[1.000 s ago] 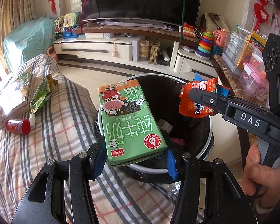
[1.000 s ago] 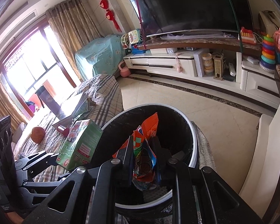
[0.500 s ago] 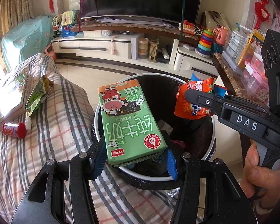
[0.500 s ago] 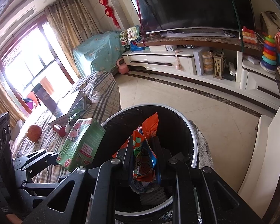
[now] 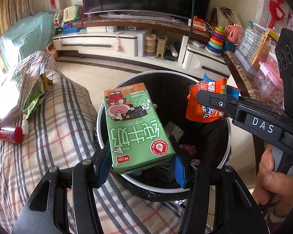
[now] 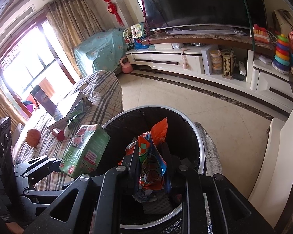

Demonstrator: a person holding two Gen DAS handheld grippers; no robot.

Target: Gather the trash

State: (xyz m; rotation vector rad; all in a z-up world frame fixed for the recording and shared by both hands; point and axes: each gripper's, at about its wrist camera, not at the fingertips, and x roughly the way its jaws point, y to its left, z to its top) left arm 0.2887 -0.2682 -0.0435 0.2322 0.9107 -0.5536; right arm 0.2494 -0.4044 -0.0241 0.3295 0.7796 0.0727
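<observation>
My left gripper (image 5: 140, 165) is shut on a green milk carton (image 5: 134, 124) and holds it over the near left rim of a round black-lined trash bin (image 5: 227, 136). The carton also shows in the right wrist view (image 6: 86, 150). My right gripper (image 6: 151, 165) is shut on an orange snack wrapper (image 6: 152, 156) and holds it above the bin's (image 6: 202, 148) opening. The wrapper (image 5: 207, 105) and right gripper (image 5: 211, 100) show at the bin's right side in the left wrist view. Trash lies in the bin's bottom.
A plaid-covered couch (image 5: 48, 136) left of the bin holds a green snack bag (image 5: 35, 97), a small red-capped bottle (image 5: 10, 134), a book (image 6: 68, 107) and an orange ball (image 6: 33, 137). A TV stand (image 5: 127, 41) with toys lies beyond the tiled floor. A dark counter (image 5: 242, 78) stands right.
Both grippers have moved slightly further over the bin with their items still held. The carton and wrapper sit a bit more above the bin's opening.
</observation>
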